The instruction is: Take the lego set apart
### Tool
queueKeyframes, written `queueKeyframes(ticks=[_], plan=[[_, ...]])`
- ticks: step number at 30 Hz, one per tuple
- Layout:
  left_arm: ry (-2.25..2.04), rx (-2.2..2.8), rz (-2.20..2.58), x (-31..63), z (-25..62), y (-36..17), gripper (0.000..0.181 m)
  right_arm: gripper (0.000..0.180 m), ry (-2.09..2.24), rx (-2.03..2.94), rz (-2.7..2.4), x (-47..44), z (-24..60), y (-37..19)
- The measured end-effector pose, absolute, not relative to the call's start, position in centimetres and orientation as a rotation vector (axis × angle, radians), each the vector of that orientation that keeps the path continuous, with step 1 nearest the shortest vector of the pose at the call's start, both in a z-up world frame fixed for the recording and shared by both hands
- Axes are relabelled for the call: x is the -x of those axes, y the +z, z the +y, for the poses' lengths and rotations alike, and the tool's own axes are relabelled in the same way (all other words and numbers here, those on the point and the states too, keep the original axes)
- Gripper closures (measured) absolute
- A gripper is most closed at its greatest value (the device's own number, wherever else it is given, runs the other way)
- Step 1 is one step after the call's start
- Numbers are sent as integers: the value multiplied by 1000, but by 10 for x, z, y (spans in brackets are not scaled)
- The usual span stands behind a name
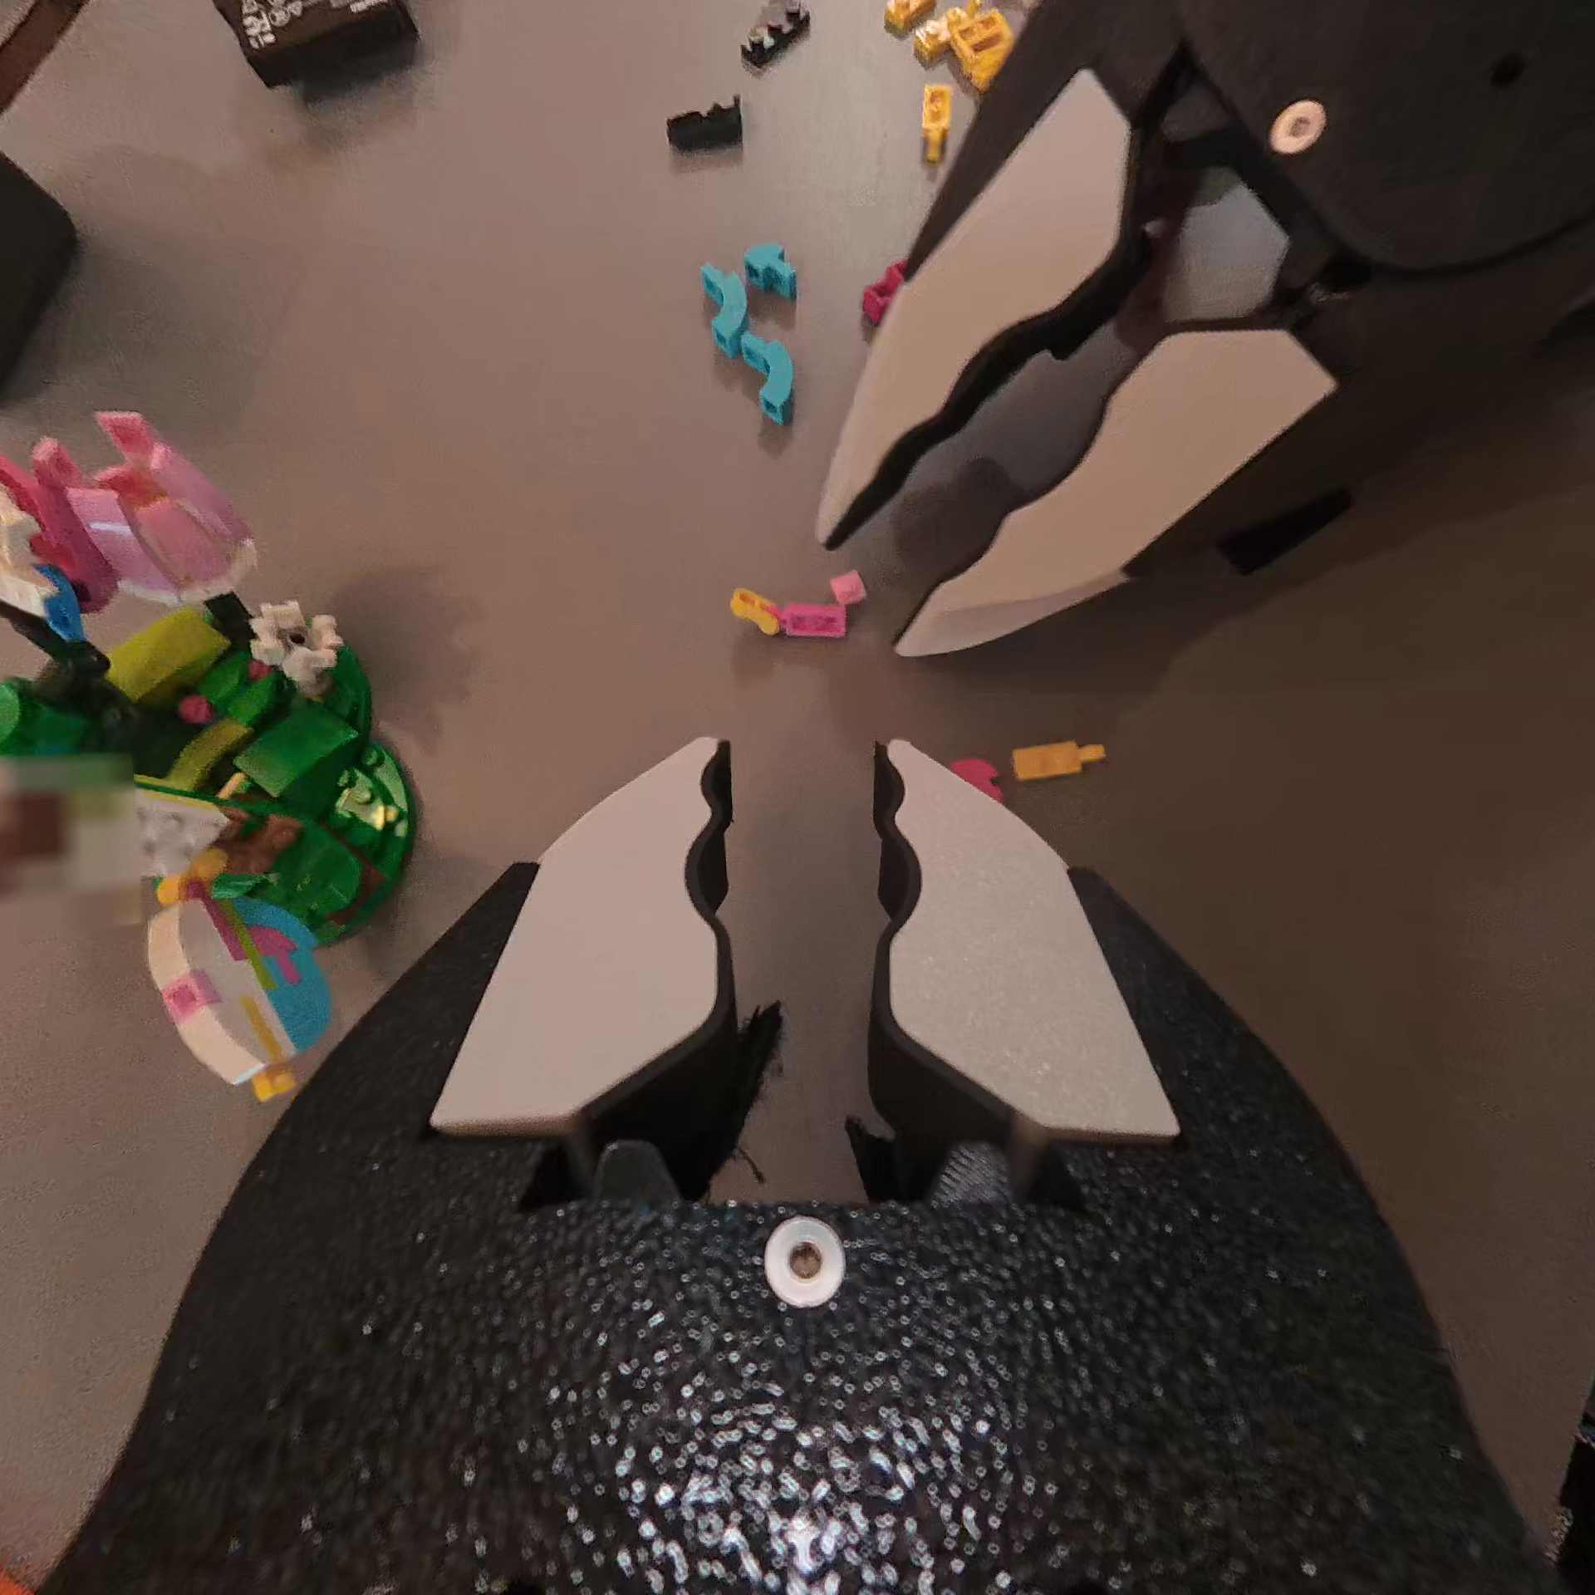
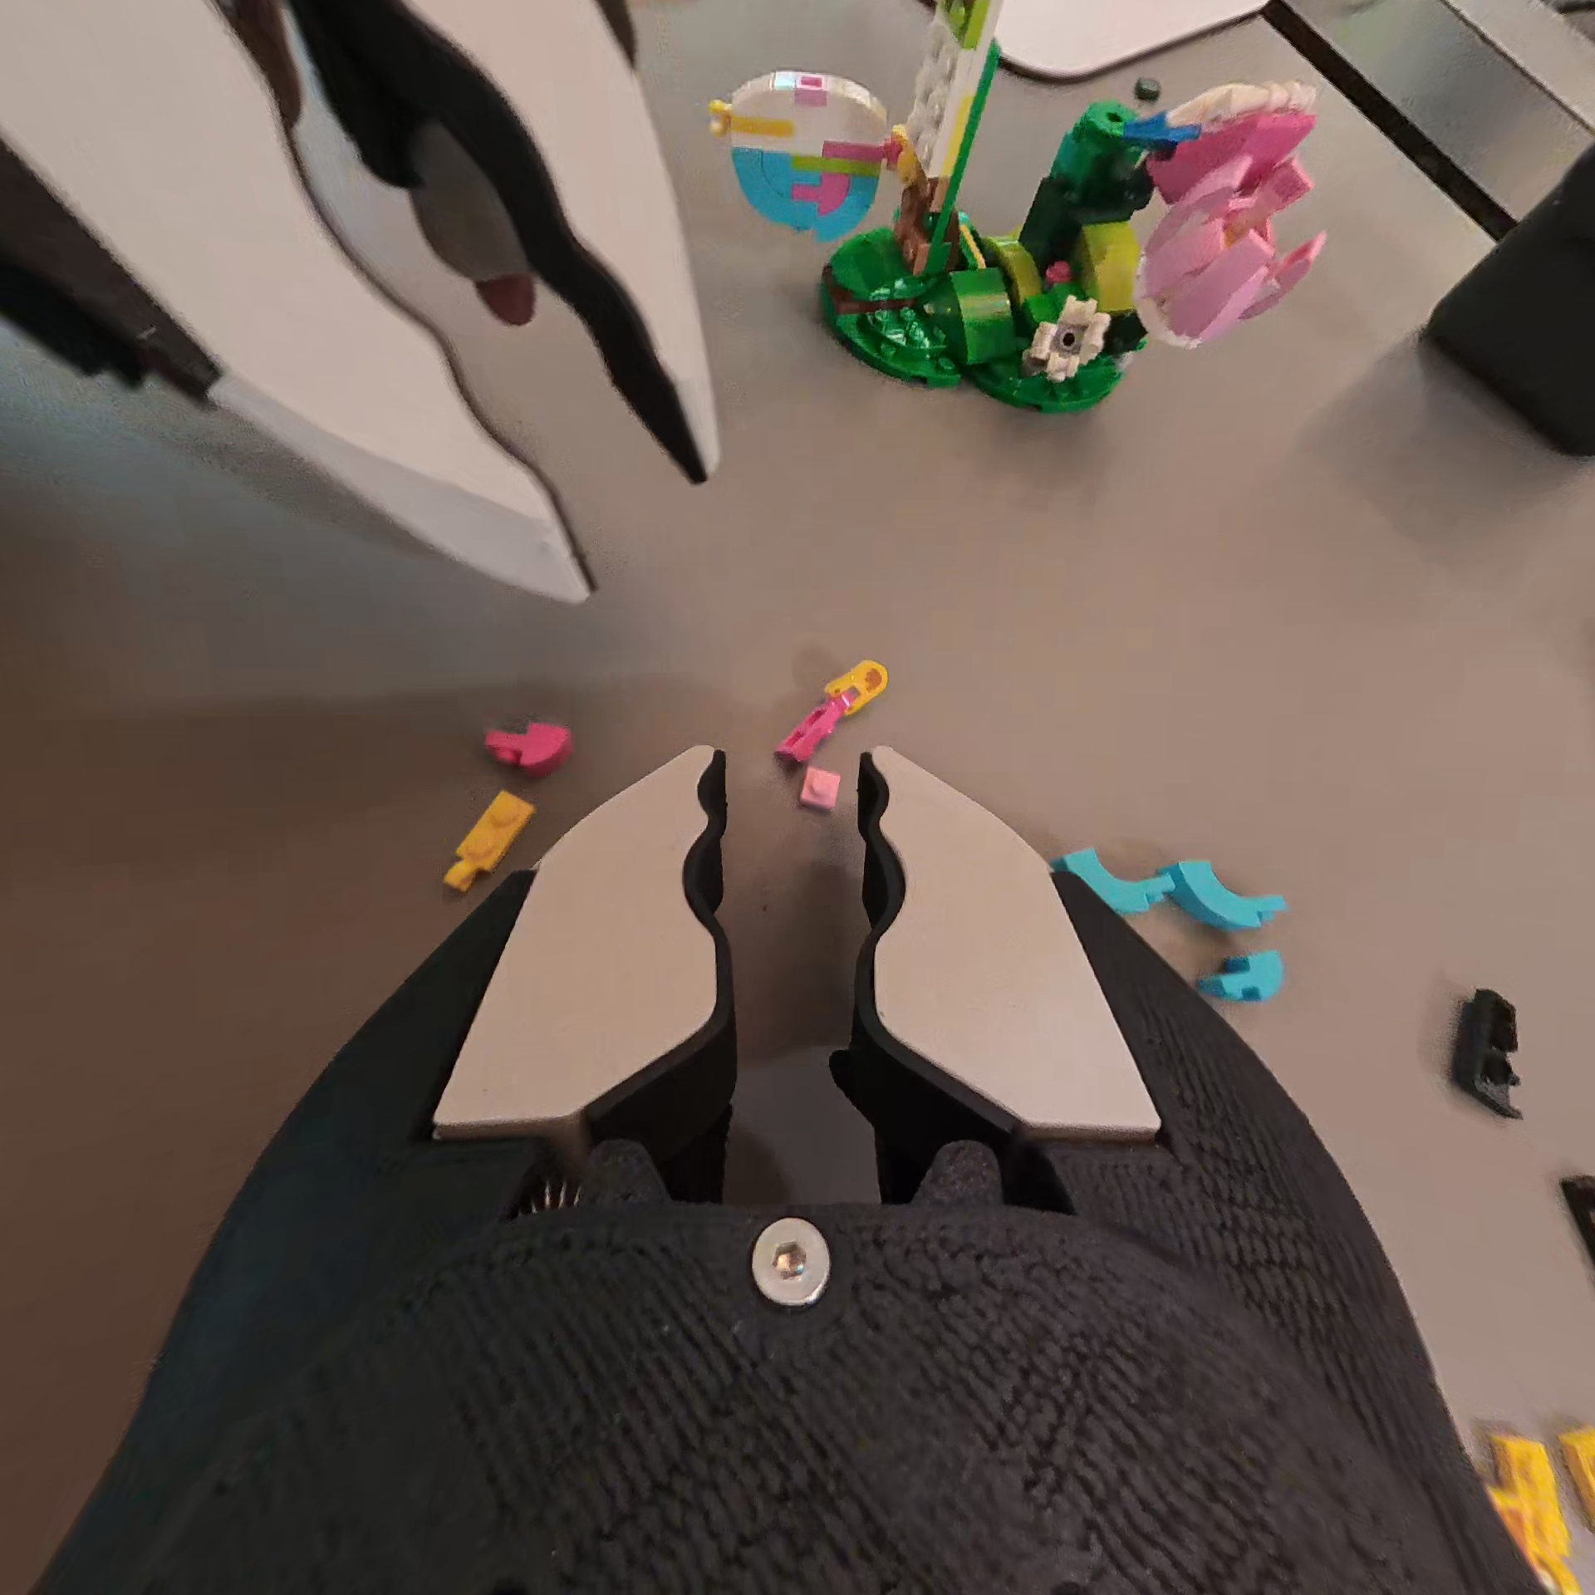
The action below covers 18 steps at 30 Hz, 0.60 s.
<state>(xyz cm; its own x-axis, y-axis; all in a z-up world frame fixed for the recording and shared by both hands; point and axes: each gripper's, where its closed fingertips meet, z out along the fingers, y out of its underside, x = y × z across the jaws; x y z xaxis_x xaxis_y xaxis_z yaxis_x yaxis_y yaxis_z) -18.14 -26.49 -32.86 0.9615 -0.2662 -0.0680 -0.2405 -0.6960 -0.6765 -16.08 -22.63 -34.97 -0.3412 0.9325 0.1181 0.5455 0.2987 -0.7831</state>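
Lego set [image 2: 992,285] stands upright on the grey surface [image 2: 1122,604], mostly intact: a green base carrying a pink flower [image 2: 1226,233], a small white flower [image 2: 1068,338], and a round white, blue and pink disc [image 2: 798,151] on a stalk. In the left wrist view the same model [image 1: 216,734] sits at the left edge, well apart from both tools.

Loose pieces lie scattered between the model and the tools: a pink and yellow strip [image 2: 829,712], a small pink square tile [image 2: 818,787], a dark pink rounded piece [image 2: 531,747], a yellow plate [image 2: 488,839], several blue curved pieces [image 2: 1174,893] and a black piece [image 2: 1486,1049]. More yellow pieces [image 1: 962,39] are heaped at the top of the left wrist view.

Left gripper [image 1: 803,751] hangs above bare surface with its jaws released and nothing between them. Right gripper [image 2: 790,755] is likewise released and empty; the small pink tile lies on the surface just ahead of its jaws, not gripped.

Judging by the loose pieces, the job is partly done, and this looks like a pause between removals, with both tools free and away from the model. The next move probably calls for bringing both tools to the model, one clamping the green base to steady it while the other pinches a top part, such as the disc or a petal, and pulls or twists it off. Petals look small and tightly seated, so an off-centre grip may slip or tip the whole model.
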Motion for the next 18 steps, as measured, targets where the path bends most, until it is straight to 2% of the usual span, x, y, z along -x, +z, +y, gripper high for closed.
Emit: queueKeyframes(ticks=[1, 12, 18], plan=[[-65, 2365, 363, 178, -268, -331, 150, 152, 862, 1314, -1991, 164, -227, -350], [-134, 2441, 465, 149, -282, -358, 152, 176, 809, 1381, -2048, 173, -228, -357], [-144, 2310, 264, 171, -269, -334, 152, 179, 813, 1046, -2033, 167, -231, -332]])
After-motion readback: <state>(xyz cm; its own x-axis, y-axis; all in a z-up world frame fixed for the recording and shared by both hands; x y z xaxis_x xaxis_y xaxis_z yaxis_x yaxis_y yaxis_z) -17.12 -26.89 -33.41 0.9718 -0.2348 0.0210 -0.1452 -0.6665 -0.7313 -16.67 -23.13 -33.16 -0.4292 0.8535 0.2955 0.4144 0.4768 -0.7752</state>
